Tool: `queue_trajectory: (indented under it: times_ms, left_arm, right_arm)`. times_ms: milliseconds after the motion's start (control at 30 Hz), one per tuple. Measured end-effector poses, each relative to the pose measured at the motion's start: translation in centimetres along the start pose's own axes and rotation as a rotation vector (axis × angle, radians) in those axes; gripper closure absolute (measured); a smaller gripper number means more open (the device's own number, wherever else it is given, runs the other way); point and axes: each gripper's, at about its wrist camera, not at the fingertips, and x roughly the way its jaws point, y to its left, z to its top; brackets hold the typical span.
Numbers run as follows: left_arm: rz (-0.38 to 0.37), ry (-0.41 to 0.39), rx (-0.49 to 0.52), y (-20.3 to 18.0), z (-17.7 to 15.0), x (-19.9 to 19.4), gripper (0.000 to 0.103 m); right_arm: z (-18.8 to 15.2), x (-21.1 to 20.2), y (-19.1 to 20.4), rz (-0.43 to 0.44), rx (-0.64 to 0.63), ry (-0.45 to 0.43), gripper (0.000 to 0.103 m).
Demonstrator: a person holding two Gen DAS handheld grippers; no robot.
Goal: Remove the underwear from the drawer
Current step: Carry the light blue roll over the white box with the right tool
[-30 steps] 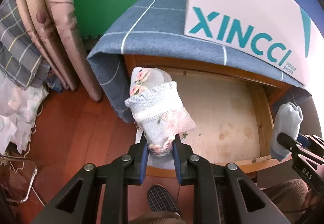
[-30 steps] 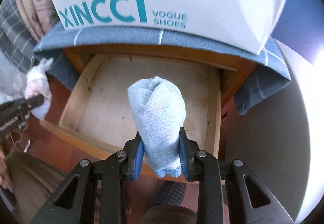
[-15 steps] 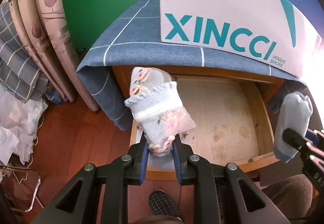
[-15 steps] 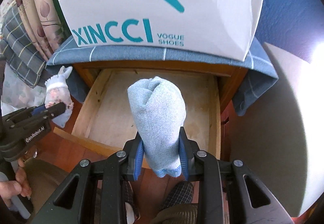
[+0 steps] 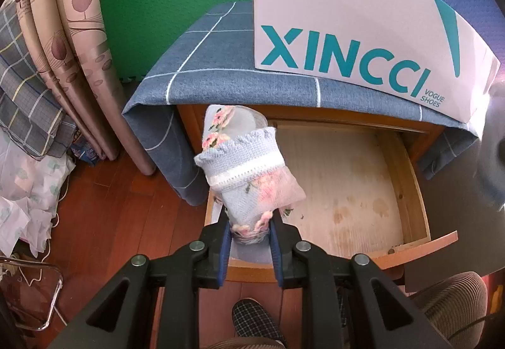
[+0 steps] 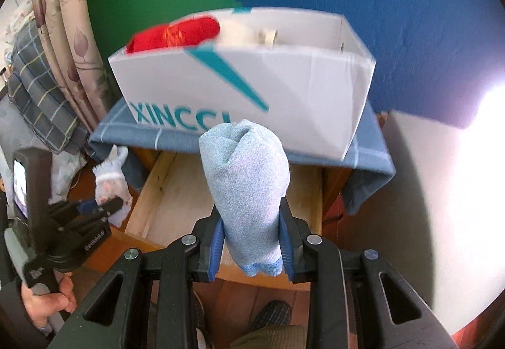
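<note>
My left gripper (image 5: 249,227) is shut on a rolled floral lilac underwear (image 5: 249,172) and holds it above the front left corner of the open wooden drawer (image 5: 410,188). My right gripper (image 6: 251,241) is shut on a rolled light blue underwear (image 6: 247,188), held above the drawer (image 6: 157,200) in front of the white XINCCI box (image 6: 300,90). The drawer bottom is bare. The left gripper with its roll (image 6: 110,185) also shows at the left of the right wrist view. The blue roll is a blur (image 5: 492,166) at the right edge of the left wrist view.
The white box (image 5: 347,24) stands on a blue checked cloth (image 5: 202,65) over the cabinet; a red item (image 6: 176,33) lies inside it. Folded curtains (image 5: 72,39) and fabrics stand to the left. Wooden floor and my slippers (image 5: 252,317) are below.
Both grippers have risen and pulled back from the drawer with their rolls. The right one rose more, so the box's open top with the red item now shows.
</note>
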Motion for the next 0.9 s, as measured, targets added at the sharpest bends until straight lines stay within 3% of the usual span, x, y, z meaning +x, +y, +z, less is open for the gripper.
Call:
queue_trajectory:
  times_ms: [267,433,667,900]
  left_arm:
    - [-0.006,0.001,-0.01,0.2,0.0,0.0,0.081]
    - [-0.004,0.001,-0.01,0.3,0.0,0.0,0.081]
    - [-0.007,0.003,-0.019,0.5,0.1,-0.1,0.081]
    - [-0.005,0.003,-0.016,0.3,0.1,0.0,0.081]
  right_arm:
    - [5.5,-4.8,-0.9,0.011,-0.005,-0.115,0.075]
    - [10.0,-5.7,-0.9,-0.017,-0.024,-0.174,0.075]
    - [14.1,-2.5,-1.8,-0.068,-0.023,-0.13,0.075]
    - [15.8,2.5,-2.5,-0.104,-0.015,-0.013,0.075]
